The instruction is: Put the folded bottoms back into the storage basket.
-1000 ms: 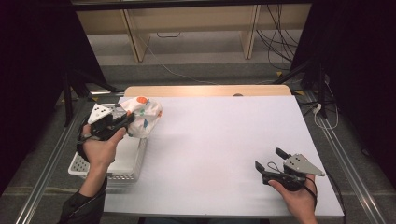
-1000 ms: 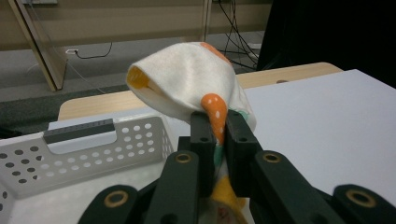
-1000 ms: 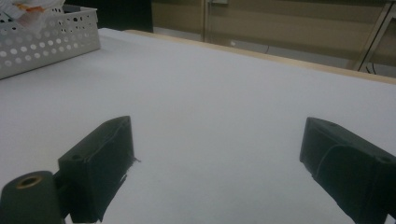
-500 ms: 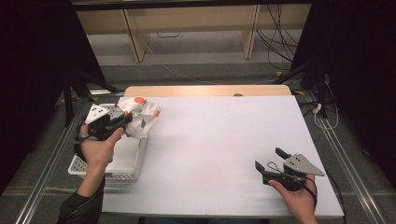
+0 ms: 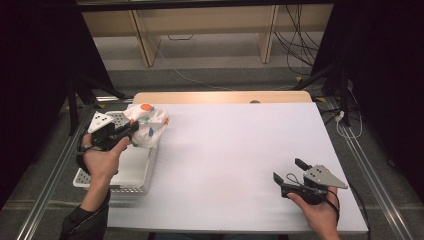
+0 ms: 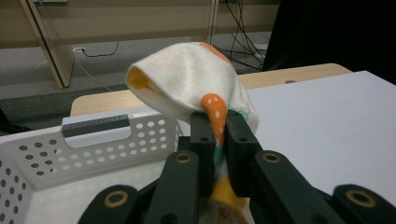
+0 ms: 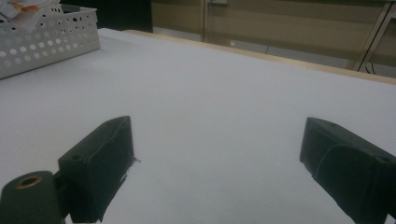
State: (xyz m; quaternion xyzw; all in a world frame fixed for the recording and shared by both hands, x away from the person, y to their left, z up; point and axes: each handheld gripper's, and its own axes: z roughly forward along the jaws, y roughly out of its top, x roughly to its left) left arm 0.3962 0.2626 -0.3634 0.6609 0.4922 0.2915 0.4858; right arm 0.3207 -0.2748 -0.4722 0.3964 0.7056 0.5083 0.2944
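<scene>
The left gripper (image 6: 215, 135) is clenched on a small white cloth (image 6: 187, 81) with orange and green spots, pinching a fold of it between the jaws and holding it up in the air at the near corner of the white perforated basket (image 5: 131, 172), over the left edge of the surface (image 5: 240, 150). The cloth looks light, soft and limp: it bunches and droops around the grip, with the loose part hanging free, so it will likely sag and swing with the hand instead of keeping its shape. A pinch on a doubled fold, as here, seems firm enough; an edge or corner would probably serve better for spreading it flat. The right gripper (image 5: 291, 176) rests low at the near right of the surface, jaws spread wide, grasping nothing
</scene>
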